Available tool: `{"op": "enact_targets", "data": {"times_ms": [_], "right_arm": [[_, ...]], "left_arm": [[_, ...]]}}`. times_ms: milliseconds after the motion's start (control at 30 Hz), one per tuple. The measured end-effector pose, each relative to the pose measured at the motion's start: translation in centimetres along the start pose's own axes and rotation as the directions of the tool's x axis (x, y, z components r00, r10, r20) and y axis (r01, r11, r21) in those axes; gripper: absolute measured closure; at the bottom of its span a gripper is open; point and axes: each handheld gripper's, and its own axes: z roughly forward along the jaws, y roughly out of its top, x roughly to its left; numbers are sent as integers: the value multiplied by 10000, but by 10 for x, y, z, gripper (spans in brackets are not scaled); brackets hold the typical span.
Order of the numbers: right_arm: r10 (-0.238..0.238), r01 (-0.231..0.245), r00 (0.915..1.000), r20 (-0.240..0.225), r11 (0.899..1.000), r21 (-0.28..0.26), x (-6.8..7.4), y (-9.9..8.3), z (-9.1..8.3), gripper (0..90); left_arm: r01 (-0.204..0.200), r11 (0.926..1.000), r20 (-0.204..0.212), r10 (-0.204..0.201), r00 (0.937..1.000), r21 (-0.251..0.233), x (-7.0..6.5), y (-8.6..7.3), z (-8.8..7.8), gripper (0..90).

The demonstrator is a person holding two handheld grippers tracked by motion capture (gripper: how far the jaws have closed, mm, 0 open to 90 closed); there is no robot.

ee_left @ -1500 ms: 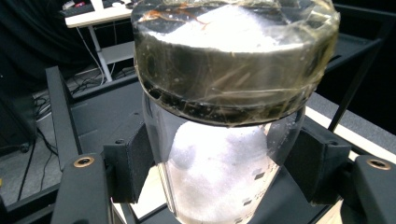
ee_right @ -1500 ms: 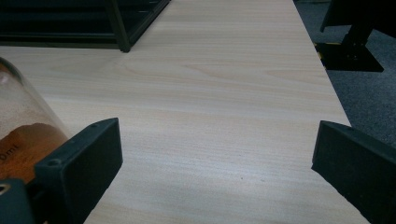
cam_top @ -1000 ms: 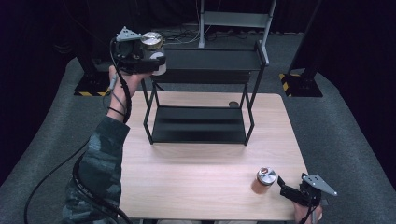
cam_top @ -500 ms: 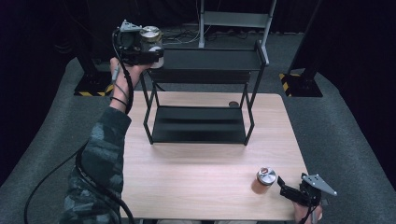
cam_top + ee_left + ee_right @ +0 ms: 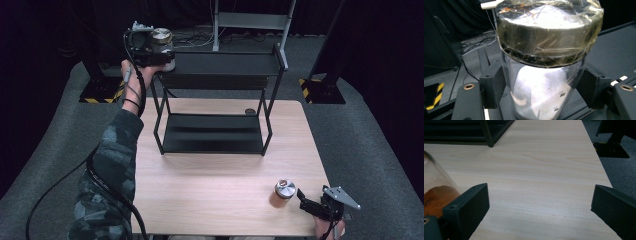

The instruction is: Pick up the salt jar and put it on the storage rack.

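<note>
The left tool point(image 5: 162, 52) is clamped on a jar point(image 5: 544, 75) at the rack's point(image 5: 225, 65) top shelf, probably being placed; lowering and release are needed. The right tool point(image 5: 539, 202) is held open, empty.

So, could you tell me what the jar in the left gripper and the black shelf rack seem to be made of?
The jar looks like clear glass or hard plastic: the white powder inside shows through its glossy wall. Its lid is dark, wrapped in shiny, wrinkled clear tape or film. The shelf rack appears to be matte black painted metal, judging by its thin square bars and flat sheet shelves. The left gripper clamps the jar.
</note>
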Motion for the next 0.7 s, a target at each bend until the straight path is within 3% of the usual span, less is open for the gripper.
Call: {"op": "enact_targets", "data": {"times_ms": [700], "right_arm": [[-22, 22, 10000, 6, 10000, -14, 0, 0, 0, 4]], "left_arm": [[110, 9999, -133, -112, 9998, -93, -4, -3, 12, 302]]}}
